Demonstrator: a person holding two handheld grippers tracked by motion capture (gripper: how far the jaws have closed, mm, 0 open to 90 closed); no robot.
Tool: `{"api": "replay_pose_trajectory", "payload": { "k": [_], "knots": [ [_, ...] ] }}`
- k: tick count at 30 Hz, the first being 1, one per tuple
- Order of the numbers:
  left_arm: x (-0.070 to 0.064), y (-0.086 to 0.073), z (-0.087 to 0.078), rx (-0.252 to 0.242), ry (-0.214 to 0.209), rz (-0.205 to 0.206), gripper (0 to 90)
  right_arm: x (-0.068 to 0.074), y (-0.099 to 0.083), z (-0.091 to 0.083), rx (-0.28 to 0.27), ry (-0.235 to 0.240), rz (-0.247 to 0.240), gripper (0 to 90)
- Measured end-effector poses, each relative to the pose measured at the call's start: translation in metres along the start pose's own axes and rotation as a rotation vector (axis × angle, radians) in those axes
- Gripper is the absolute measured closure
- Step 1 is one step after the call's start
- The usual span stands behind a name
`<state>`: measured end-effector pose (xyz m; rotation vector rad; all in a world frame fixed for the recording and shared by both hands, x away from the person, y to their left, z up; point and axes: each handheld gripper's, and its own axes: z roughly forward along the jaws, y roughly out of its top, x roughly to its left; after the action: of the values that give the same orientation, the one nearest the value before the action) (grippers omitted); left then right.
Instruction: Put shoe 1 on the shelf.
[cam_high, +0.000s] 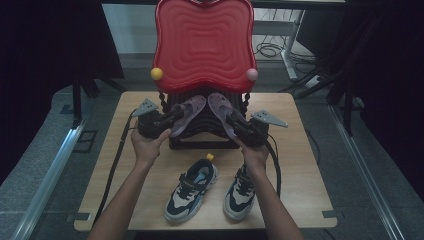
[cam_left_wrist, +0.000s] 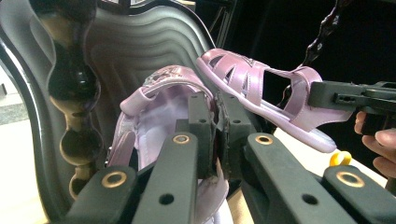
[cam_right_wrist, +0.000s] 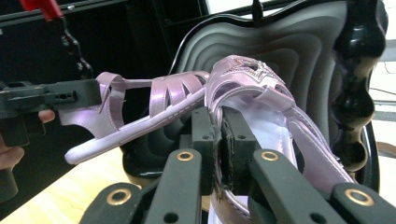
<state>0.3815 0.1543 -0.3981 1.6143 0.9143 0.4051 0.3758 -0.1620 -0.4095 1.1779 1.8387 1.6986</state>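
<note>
Wooden table (cam_high: 300, 165) in a dark room, red-lidded black shoe rack (cam_high: 204, 42) at the far edge. Left gripper (cam_high: 159, 121) is clamped tight on the heel of the left purple sandal (cam_high: 188, 114); right gripper (cam_high: 239, 125) likewise pinches the right purple sandal (cam_high: 220, 107). Each sandal runs lengthwise straight ahead of its jaws, toes toward the rack's black shelf. Sneakers (cam_high: 192, 189) sit behind both grippers, nearer the person. Likely next: push the sandals forward onto the shelf.
</note>
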Motion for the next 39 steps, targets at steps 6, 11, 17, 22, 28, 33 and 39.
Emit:
{"api": "replay_pose_trajectory", "payload": {
  "k": [6,11,17,22,28,33,39],
  "knots": [
    [0.001,0.002,0.005,-0.001,0.009,0.004,85.2,-0.001,0.001,0.005,-0.006,-0.014,0.004,85.4],
    [0.001,0.004,0.008,0.002,0.020,0.010,85.3,0.001,0.002,0.009,-0.004,-0.014,0.004,85.4],
    [0.005,0.007,0.013,-0.036,0.023,-0.003,85.1,0.004,0.007,0.020,-0.015,-0.026,0.005,85.4],
    [0.004,0.009,0.018,-0.050,0.028,0.014,85.1,0.006,0.011,0.027,-0.016,-0.038,-0.005,85.4],
    [0.002,0.011,0.024,-0.058,0.033,0.025,85.2,0.006,0.014,0.034,-0.032,-0.040,0.000,85.4],
    [0.001,0.013,0.027,-0.071,0.049,0.046,85.4,0.006,0.013,0.033,-0.037,-0.045,0.005,85.3],
    [0.004,0.012,0.031,-0.100,0.048,0.036,85.3,0.006,0.015,0.036,-0.054,-0.057,0.001,85.3]
  ]
}}
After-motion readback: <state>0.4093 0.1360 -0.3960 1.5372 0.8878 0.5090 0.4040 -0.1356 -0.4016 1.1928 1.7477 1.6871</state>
